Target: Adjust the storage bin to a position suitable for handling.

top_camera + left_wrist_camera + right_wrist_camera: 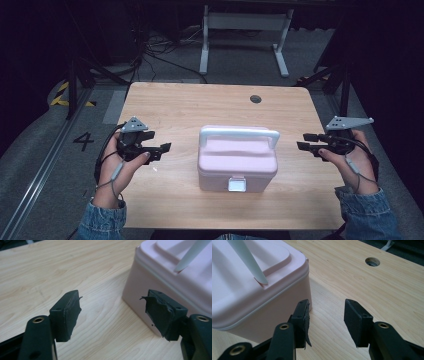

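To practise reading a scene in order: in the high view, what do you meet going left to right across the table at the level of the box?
Left tool, open → pink lidded box with its white handle → right tool, open.

Storage box [237, 162]: pale pink, white handle [239, 133], white front latch [236, 185]. Tabletop [190, 107]: light wood grain, dark round hole [255, 99]. Left gripper [161, 148] and right gripper [306, 140]: black, grey three-cornered plates on top. Sleeves [102, 222]: blue denim. Floor [55, 150]: grey, black "4" mark, yellow-black hazard stripes.
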The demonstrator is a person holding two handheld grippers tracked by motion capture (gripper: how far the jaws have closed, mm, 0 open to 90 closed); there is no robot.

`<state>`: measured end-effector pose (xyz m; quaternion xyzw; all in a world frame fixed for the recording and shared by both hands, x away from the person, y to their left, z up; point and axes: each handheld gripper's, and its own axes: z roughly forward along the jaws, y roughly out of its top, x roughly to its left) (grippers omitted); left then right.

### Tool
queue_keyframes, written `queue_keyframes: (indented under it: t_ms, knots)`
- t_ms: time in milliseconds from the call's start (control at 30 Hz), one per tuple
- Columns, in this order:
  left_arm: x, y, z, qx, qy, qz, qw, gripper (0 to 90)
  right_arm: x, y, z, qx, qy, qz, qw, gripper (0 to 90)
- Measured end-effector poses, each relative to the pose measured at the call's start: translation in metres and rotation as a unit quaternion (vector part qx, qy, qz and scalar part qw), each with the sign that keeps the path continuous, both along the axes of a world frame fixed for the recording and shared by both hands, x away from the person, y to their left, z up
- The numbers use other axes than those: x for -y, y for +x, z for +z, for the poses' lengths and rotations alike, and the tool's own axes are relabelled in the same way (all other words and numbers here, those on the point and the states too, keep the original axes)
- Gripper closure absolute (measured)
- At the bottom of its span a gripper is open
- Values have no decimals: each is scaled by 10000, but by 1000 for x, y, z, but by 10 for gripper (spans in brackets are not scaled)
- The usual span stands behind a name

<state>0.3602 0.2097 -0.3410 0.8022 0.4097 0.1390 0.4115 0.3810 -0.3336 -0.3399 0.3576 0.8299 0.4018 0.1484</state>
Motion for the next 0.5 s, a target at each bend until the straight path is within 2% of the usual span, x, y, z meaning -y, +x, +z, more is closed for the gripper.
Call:
queue_keyframes:
  t_ms: [67, 100, 167, 267, 333, 500]
  knots:
    - [4, 0, 2, 110, -14, -64, 9999, 265, 1, -1, -1, 6, -2, -8, 10000, 556]
    - [6, -1, 3, 104, -32, -73, 9999, 265, 1, -1, -1, 6, -2, -8, 10000, 556]
    - [11, 0, 7, 234, -129, -245, 9993, 248, 2, -3, 0, 29, 13, -16, 10000, 553]
    - [16, -1, 9, 273, -251, -306, 9988, 244, 3, -4, 0, 54, 7, -23, 10000, 549]
    - [23, 0, 13, 359, -408, -400, 9977, 243, 5, -6, -1, 71, -15, -45, 10000, 545]
    - [34, 0, 18, 443, -488, -590, 9961, 243, 7, -9, -2, 89, -7, -90, 9999, 540]
